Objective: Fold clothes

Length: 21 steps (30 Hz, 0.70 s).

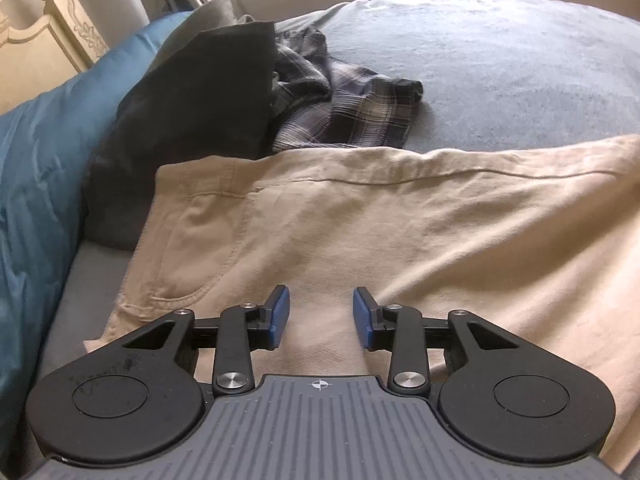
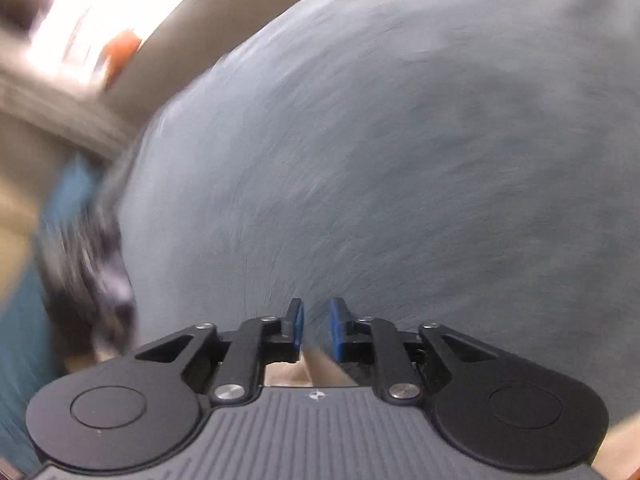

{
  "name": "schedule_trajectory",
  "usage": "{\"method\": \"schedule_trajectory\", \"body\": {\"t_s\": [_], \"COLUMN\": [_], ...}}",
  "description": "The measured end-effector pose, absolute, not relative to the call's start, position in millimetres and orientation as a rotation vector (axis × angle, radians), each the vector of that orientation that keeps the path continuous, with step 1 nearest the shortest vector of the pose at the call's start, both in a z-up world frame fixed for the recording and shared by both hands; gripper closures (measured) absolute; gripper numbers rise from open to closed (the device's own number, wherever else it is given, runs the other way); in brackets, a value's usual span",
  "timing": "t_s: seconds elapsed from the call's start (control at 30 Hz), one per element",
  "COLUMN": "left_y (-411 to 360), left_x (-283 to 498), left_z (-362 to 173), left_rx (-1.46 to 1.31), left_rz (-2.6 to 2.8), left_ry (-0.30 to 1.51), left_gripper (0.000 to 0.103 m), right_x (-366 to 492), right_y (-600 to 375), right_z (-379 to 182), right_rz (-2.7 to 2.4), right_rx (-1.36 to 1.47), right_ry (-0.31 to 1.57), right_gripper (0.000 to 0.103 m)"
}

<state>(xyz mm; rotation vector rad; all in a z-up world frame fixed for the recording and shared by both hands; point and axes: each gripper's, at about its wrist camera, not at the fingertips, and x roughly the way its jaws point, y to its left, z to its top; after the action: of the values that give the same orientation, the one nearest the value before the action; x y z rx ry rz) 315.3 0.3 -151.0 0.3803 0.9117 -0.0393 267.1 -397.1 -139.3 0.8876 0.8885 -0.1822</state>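
Beige trousers (image 1: 360, 232) lie spread flat on the grey bed cover (image 1: 500, 72), waistband and pocket to the left. My left gripper (image 1: 320, 312) hovers low over their near part, open, its blue pads well apart with only flat cloth below them. The right wrist view is smeared by motion. There my right gripper (image 2: 316, 324) stands over the bare grey bed cover (image 2: 400, 160) with a narrow gap between its pads. A strip of beige cloth (image 2: 316, 368) shows low between the finger bases; no pad presses on it.
A black garment (image 1: 192, 112) and a crumpled plaid garment (image 1: 340, 108) lie behind the trousers. A blue pillow (image 1: 44, 168) runs along the left, with a cream headboard (image 1: 52, 28) behind it. In the right wrist view the plaid garment (image 2: 100, 264) is a blur at the left.
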Motion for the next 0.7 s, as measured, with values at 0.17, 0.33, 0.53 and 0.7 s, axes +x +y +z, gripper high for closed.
{"method": "schedule_trajectory", "body": {"t_s": [0.17,0.33,0.53,0.7], "left_y": [6,-9,-53,-83], "left_x": [308,294,281,278], "left_z": [-123,-100,-112,-118], "left_rx": [0.317,0.226,0.227,0.28], "left_rz": [-0.037,-0.12,-0.192,-0.195], "left_ry": [0.868,0.862,0.936,0.957], "left_gripper": [0.068,0.067,0.067,0.067], "right_x": [193,123,68,58], "right_y": [-438,-432,-456,-475], "right_z": [-84,-61,-89,-107], "right_rz": [-0.203,-0.243,-0.447,-0.476], "right_rx": [0.772,0.53,0.539,0.667], "right_ry": [0.826,0.949,1.064,1.038], "right_gripper": [0.058,0.049,0.045,0.045]}}
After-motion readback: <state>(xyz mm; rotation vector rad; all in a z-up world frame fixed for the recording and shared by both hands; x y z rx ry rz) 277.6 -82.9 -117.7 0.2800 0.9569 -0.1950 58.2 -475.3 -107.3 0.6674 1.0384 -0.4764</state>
